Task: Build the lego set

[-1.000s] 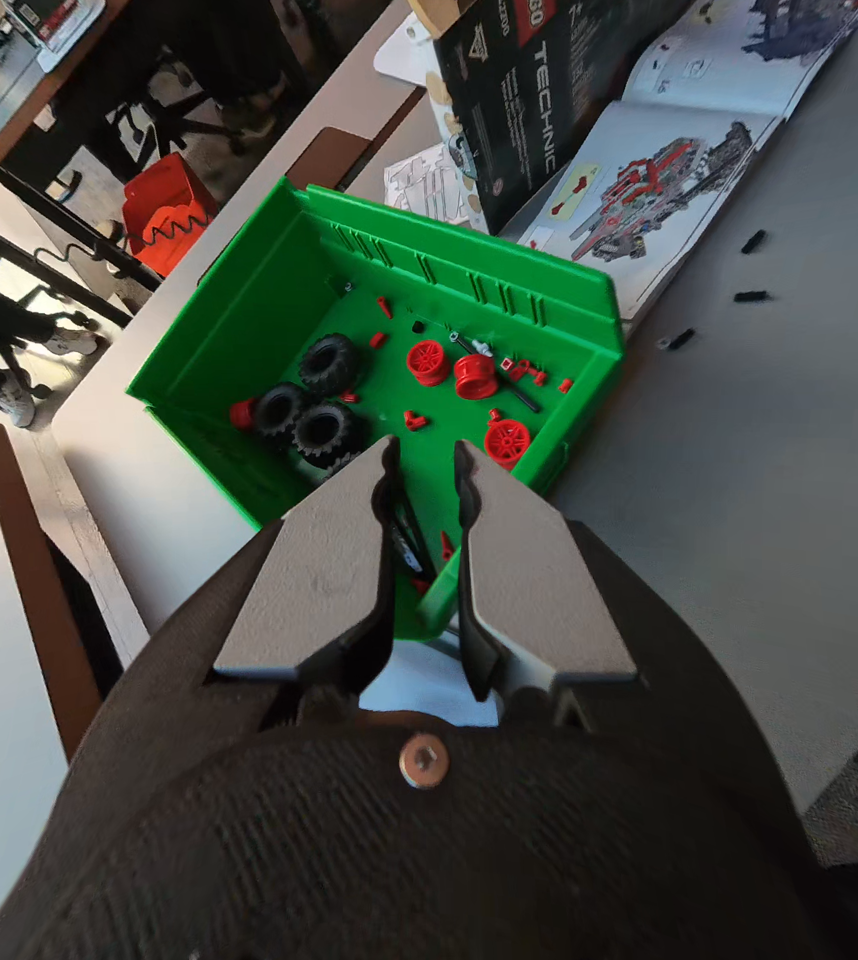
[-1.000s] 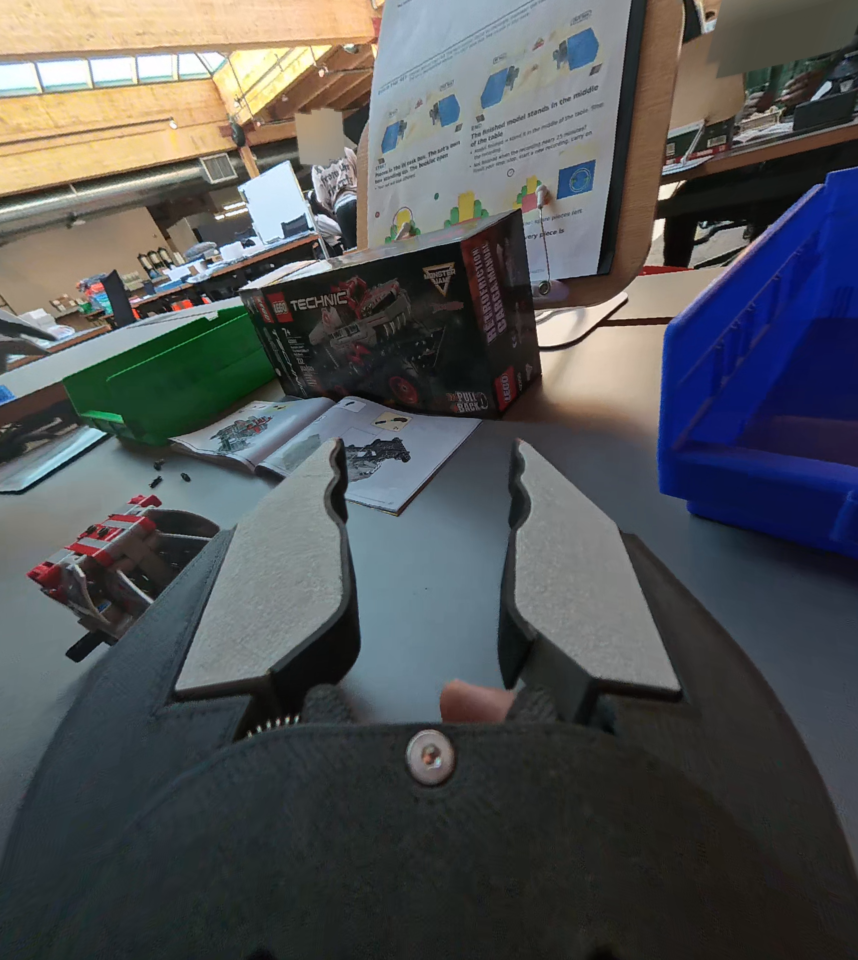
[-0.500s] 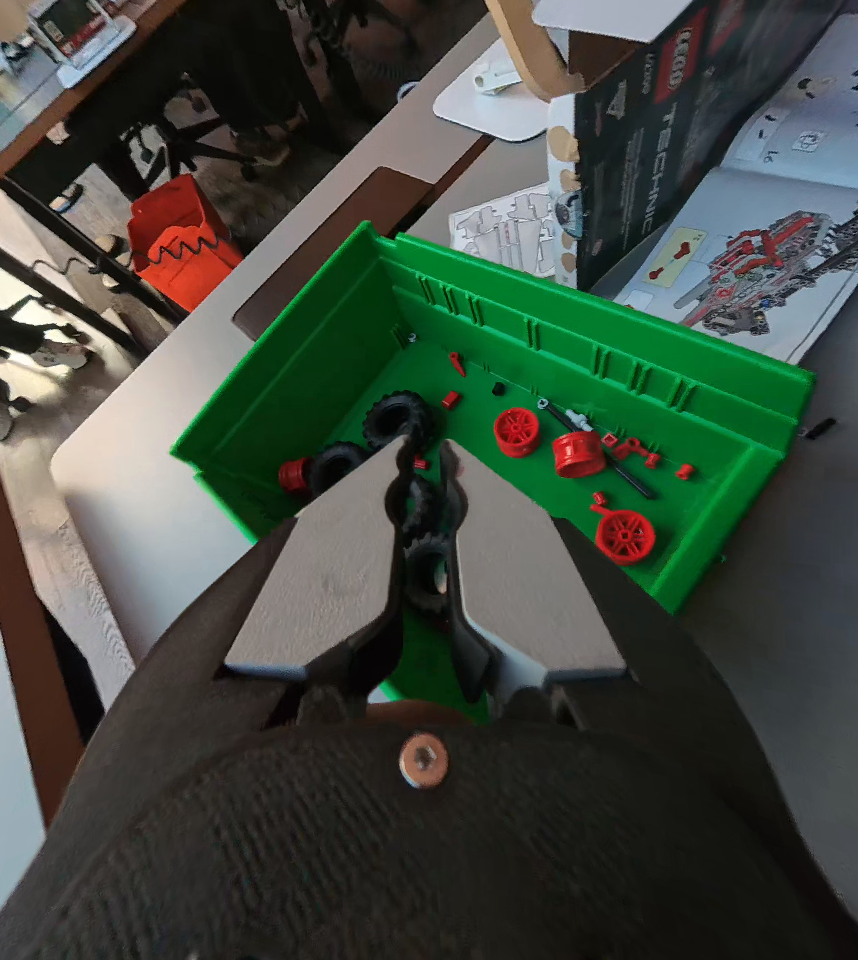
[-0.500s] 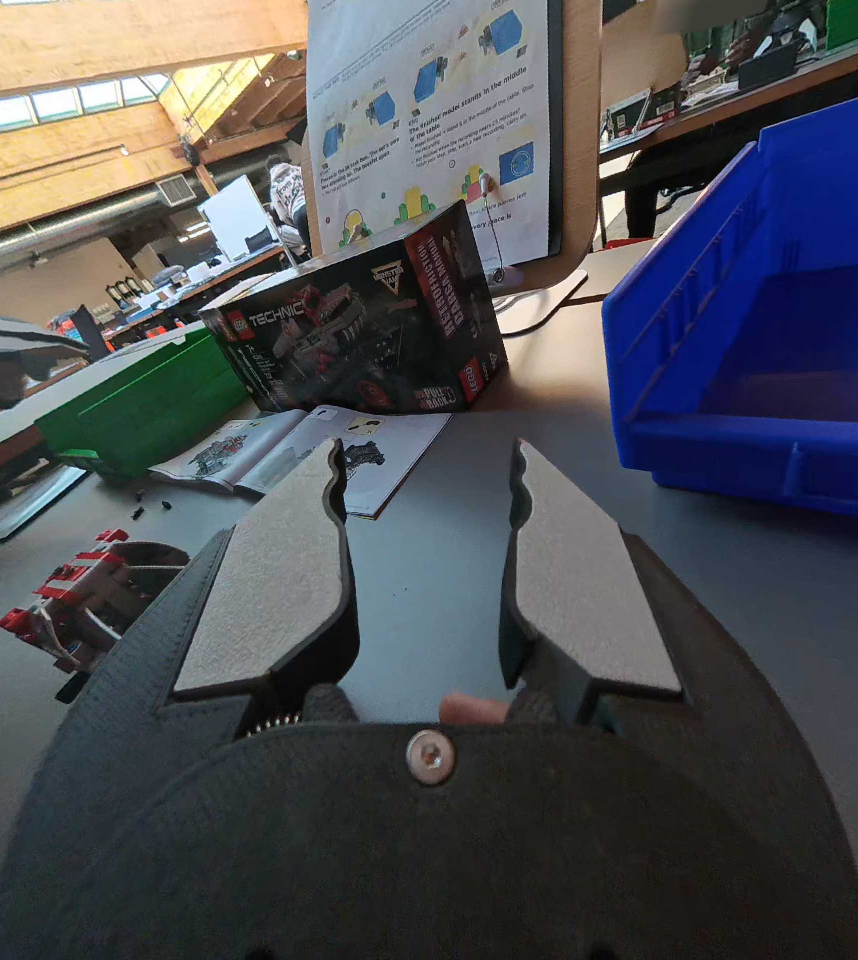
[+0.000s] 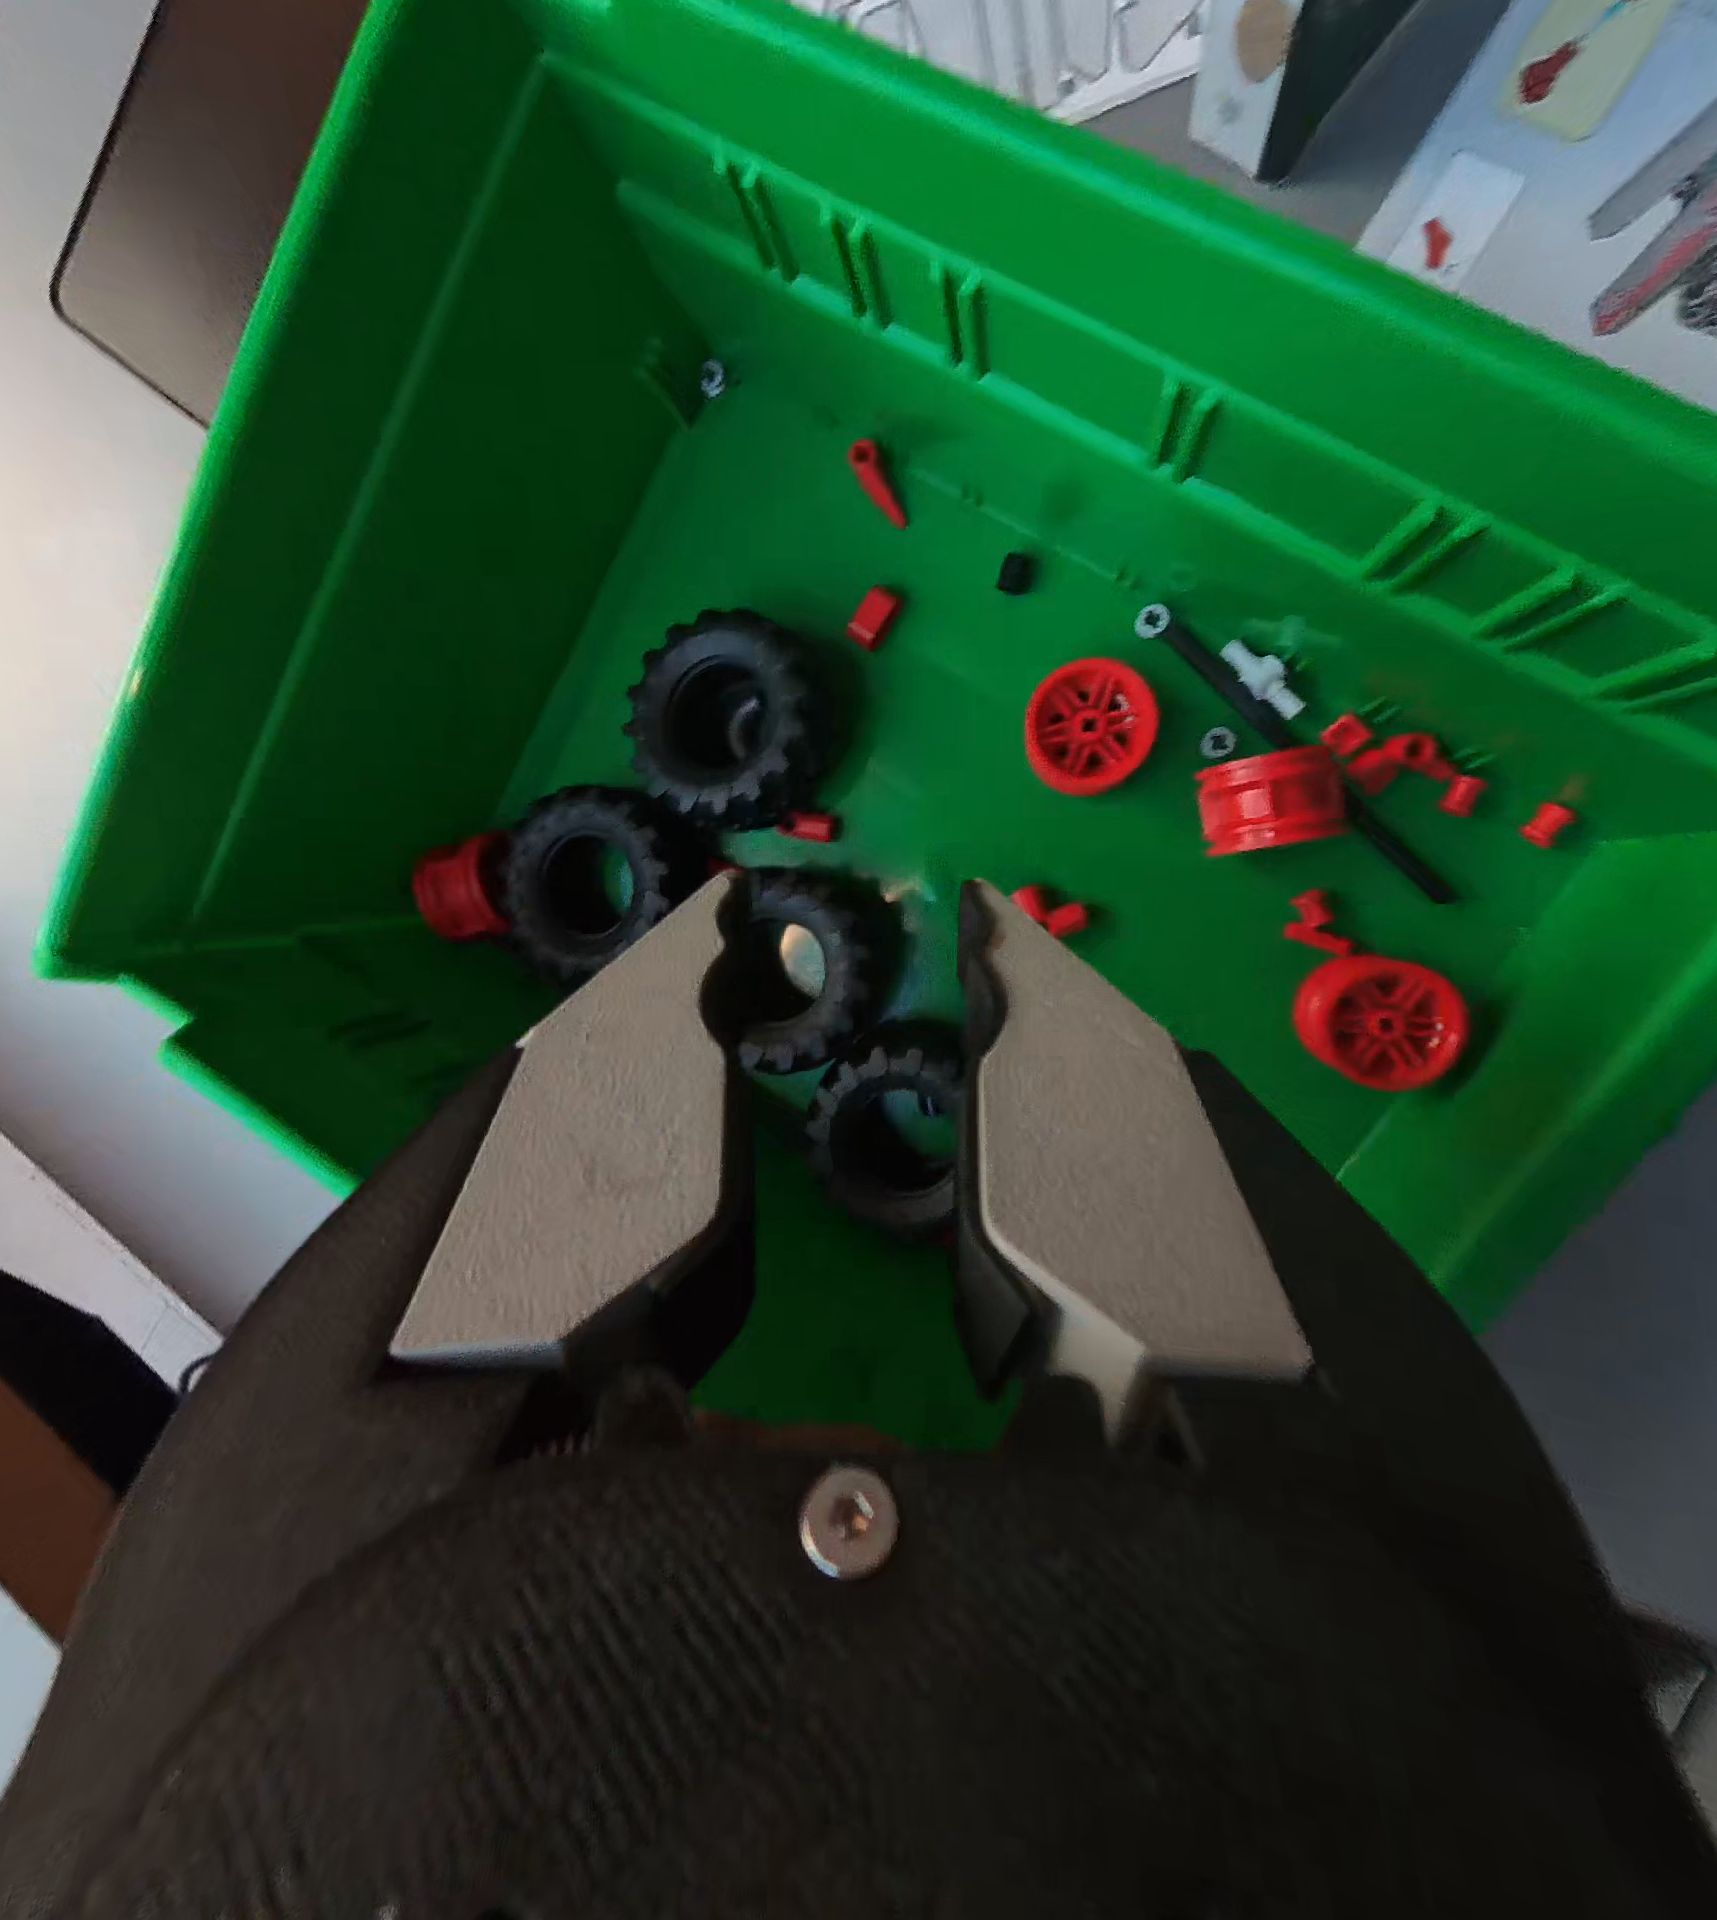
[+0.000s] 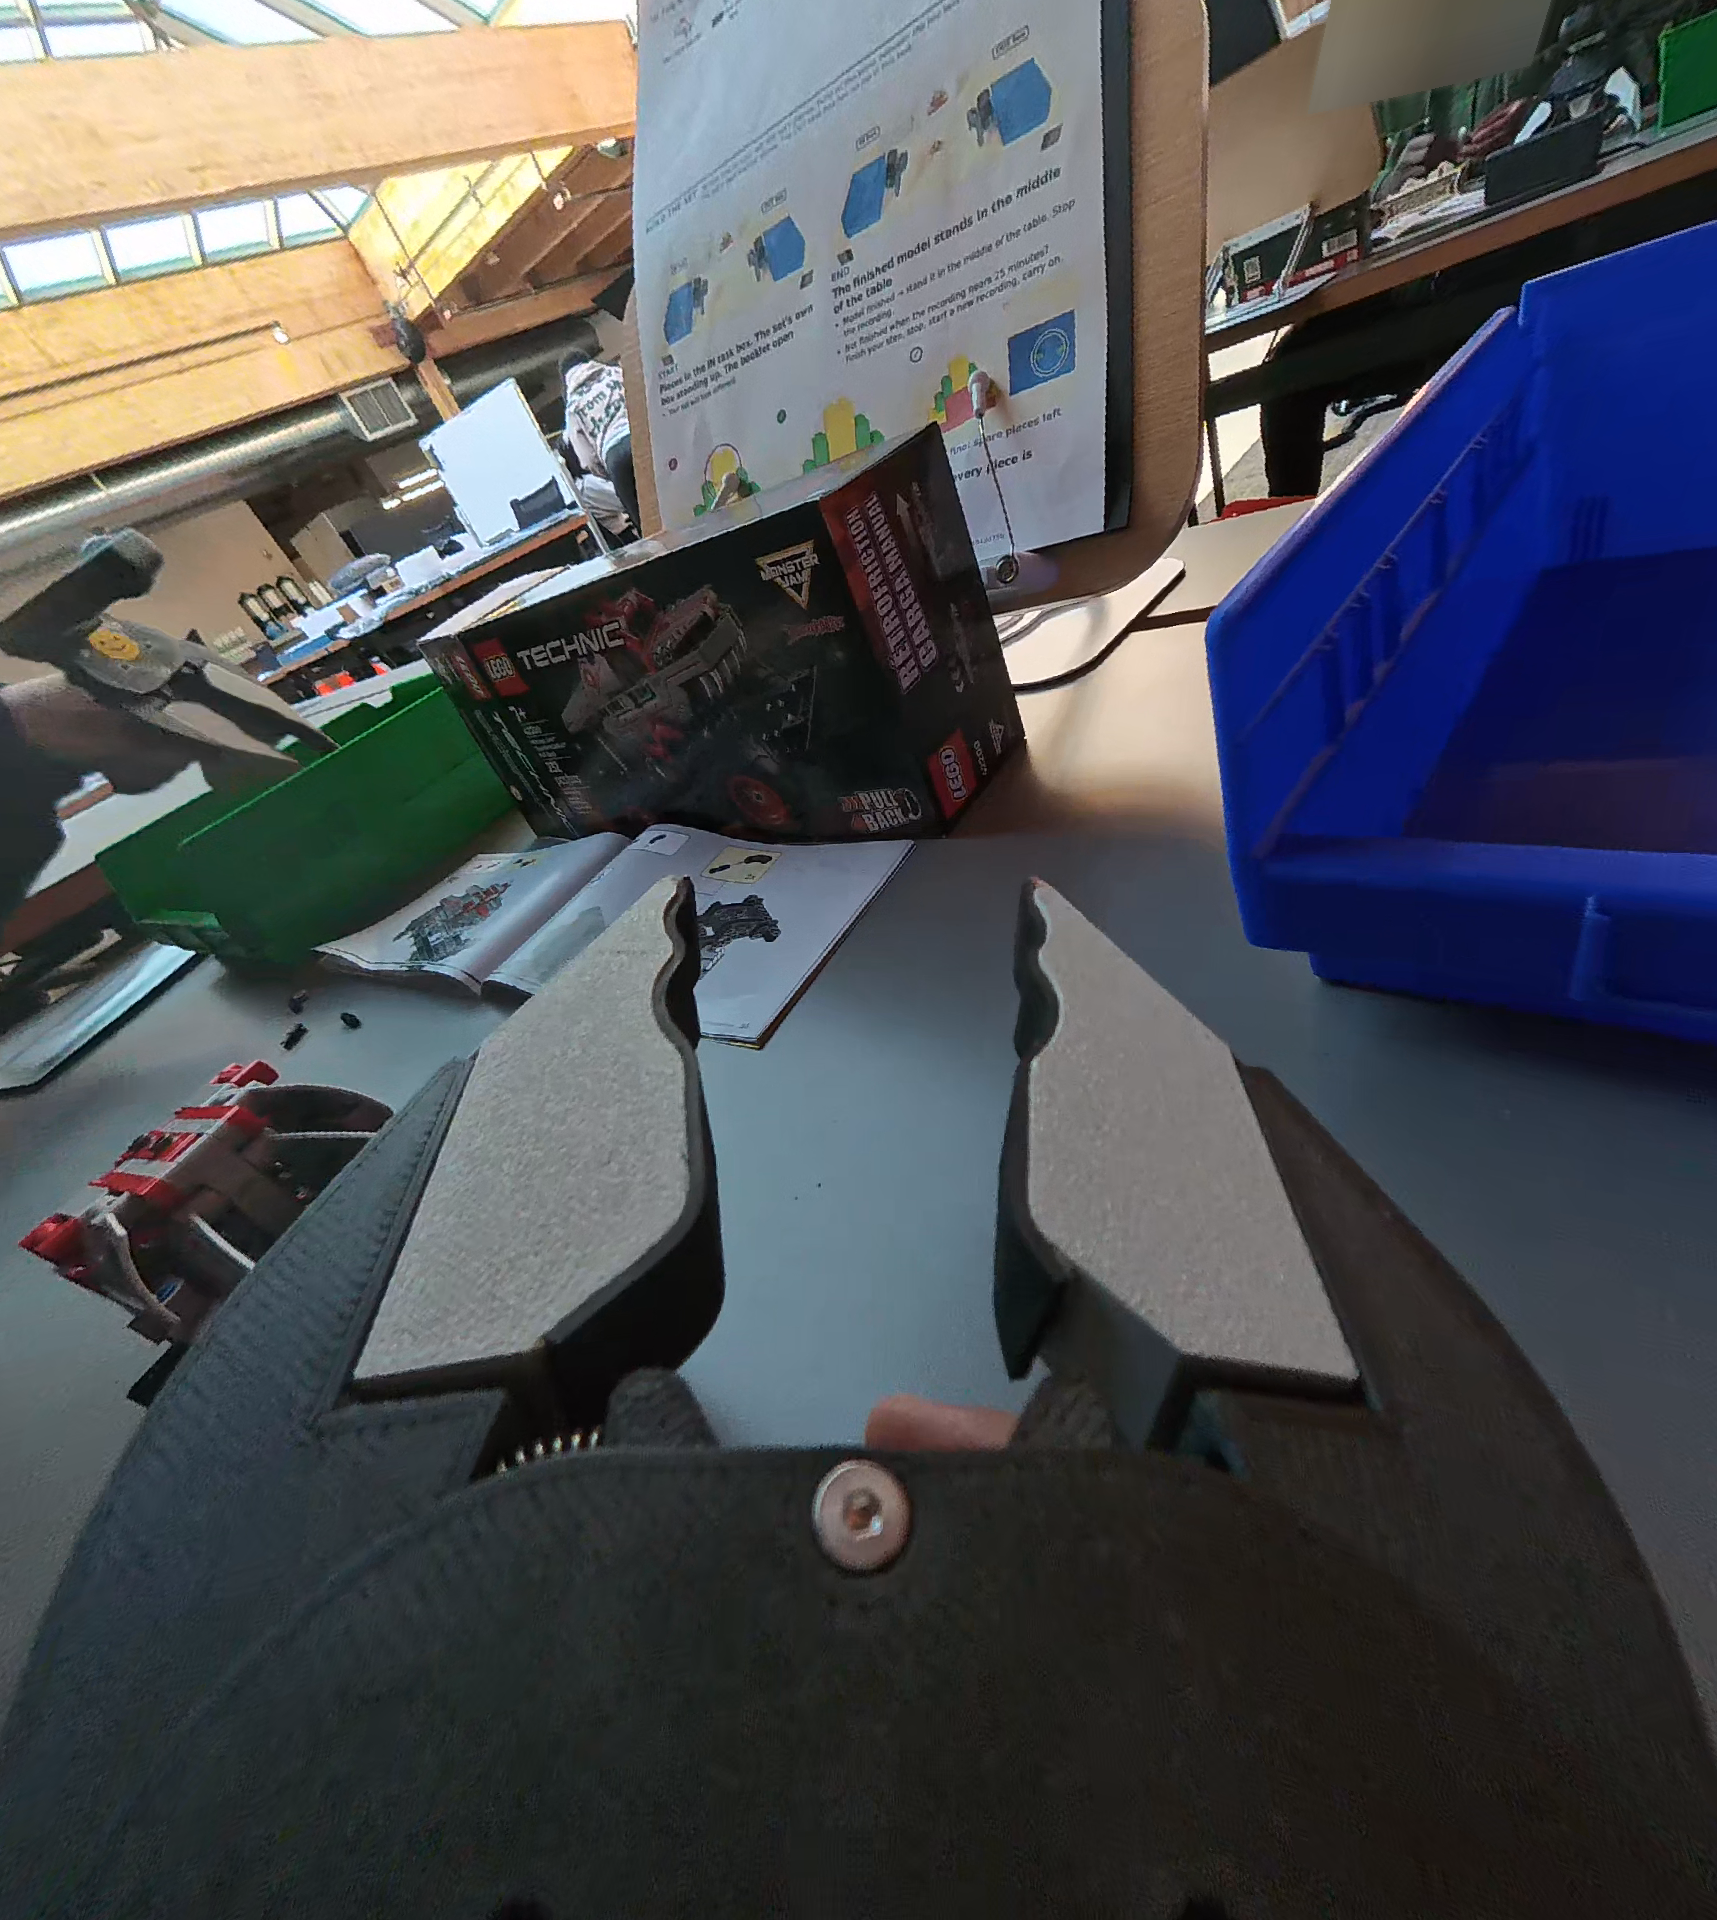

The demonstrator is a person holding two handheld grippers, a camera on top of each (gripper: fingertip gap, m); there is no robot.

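A green bin (image 5: 438,436) holds several black tyres, red wheel hubs and small red parts. My left gripper (image 5: 843,899) is open inside the bin, its fingertips on either side of a black tyre (image 5: 800,966); another tyre (image 5: 890,1138) lies between the fingers nearer the base. Red hubs (image 5: 1091,725) (image 5: 1382,1023) lie to the right. My right gripper (image 6: 854,899) is open and empty above the grey table. The part-built red and grey model (image 6: 179,1195) sits at its left. The left gripper (image 6: 168,686) shows over the green bin (image 6: 314,831) in the right wrist view.
A black set box (image 6: 729,686) stands at the back with the open instruction booklet (image 6: 625,914) in front of it. A blue bin (image 6: 1560,665) is at the right. Small black pins (image 6: 319,1023) lie on the table. An instruction sheet on a stand (image 6: 885,249) is behind the box.
My left gripper has dropped down into the green bin and opened wider around the tyres. My right gripper has stayed open, its view shifting slightly.
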